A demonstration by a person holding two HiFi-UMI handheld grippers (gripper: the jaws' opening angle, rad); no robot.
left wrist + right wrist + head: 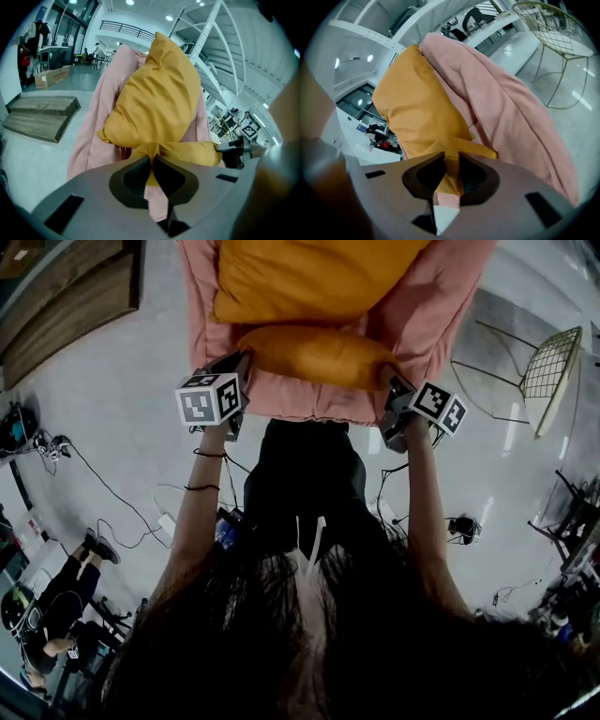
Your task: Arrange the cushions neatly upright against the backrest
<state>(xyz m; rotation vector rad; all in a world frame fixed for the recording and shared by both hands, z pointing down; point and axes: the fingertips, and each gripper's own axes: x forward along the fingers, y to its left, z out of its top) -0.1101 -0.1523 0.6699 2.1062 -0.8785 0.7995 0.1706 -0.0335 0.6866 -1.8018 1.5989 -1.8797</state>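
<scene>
Two yellow cushions lie on a pink armchair [441,306]. The back cushion [309,277] leans against the backrest. In front of it, the lower cushion [319,354] lies flat along the seat's front edge, held at both ends. My left gripper [240,371] is shut on its left corner, and the fabric is pinched between the jaws in the left gripper view [152,161]. At the cushion's right corner [451,164] my right gripper [394,388] is clamped on a fold of yellow fabric. The back cushion [154,98] stands tall behind the held one [192,152].
A gold wire chair [548,367] stands to the right of the armchair. A wooden platform [66,306] lies at the far left. Cables and a power strip [167,523] trail on the floor by my legs. A person [56,601] sits at the lower left.
</scene>
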